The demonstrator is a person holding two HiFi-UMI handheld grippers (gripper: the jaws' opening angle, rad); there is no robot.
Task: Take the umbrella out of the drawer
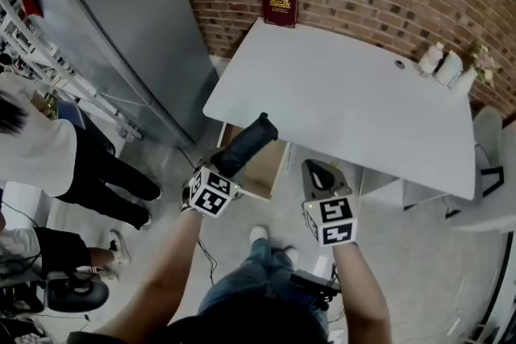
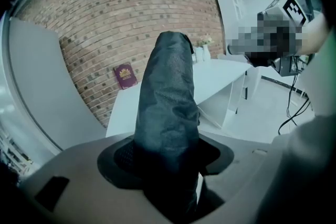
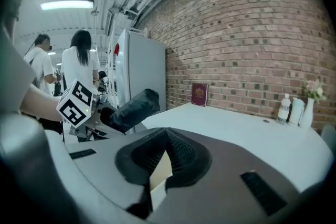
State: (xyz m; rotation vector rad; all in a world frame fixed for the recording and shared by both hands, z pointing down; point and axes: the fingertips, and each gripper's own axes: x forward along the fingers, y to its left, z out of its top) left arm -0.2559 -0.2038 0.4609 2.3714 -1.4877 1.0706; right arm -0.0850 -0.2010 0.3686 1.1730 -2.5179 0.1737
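Observation:
A dark folded umbrella in its sleeve sticks out forward and up from my left gripper, which is shut on its lower end. In the left gripper view the umbrella fills the middle, clamped in my left gripper. It is held above the open wooden drawer under the white table's front left corner. My right gripper hovers beside it to the right, jaws together and holding nothing. The right gripper view shows those shut jaws and the umbrella off to the left.
A red book stands against the brick wall at the table's back. Bottles and a small vase sit at its far right corner. A tall grey cabinet stands left, people beside it. A white chair is at right.

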